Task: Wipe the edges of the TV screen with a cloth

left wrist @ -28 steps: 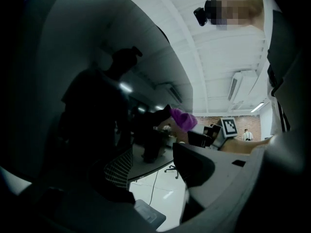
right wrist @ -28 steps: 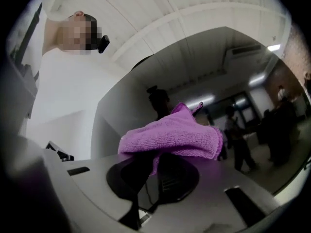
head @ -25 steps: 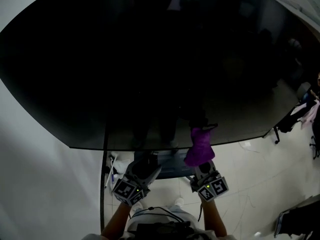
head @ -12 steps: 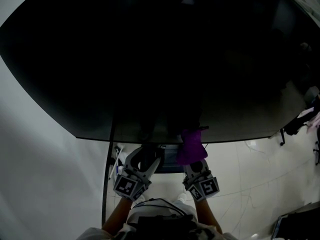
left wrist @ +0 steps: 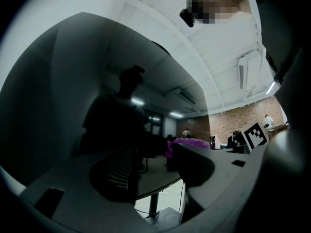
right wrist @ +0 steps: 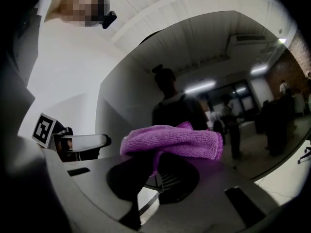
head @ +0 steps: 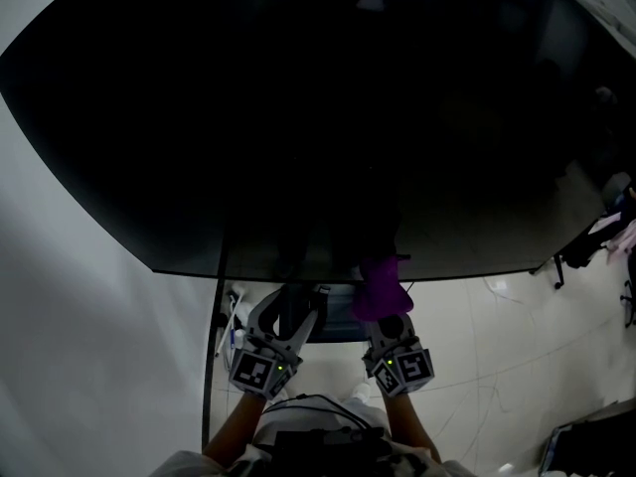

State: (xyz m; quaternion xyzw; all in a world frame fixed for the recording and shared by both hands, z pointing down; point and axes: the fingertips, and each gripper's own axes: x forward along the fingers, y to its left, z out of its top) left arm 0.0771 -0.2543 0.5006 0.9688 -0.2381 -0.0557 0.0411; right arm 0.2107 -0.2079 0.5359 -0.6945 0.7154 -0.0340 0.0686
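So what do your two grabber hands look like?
Both the left gripper and the right gripper are pale grey, each with two curved jaws lined with dark ribbed pads. Each carries a cube covered in black-and-white square markers, with a tiny green light on it.

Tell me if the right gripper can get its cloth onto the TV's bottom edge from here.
Probably yes. The right gripper is shut on the purple cloth, which overlaps the TV screen's bottom edge in the head view, nothing between them. Contact itself is unclear.
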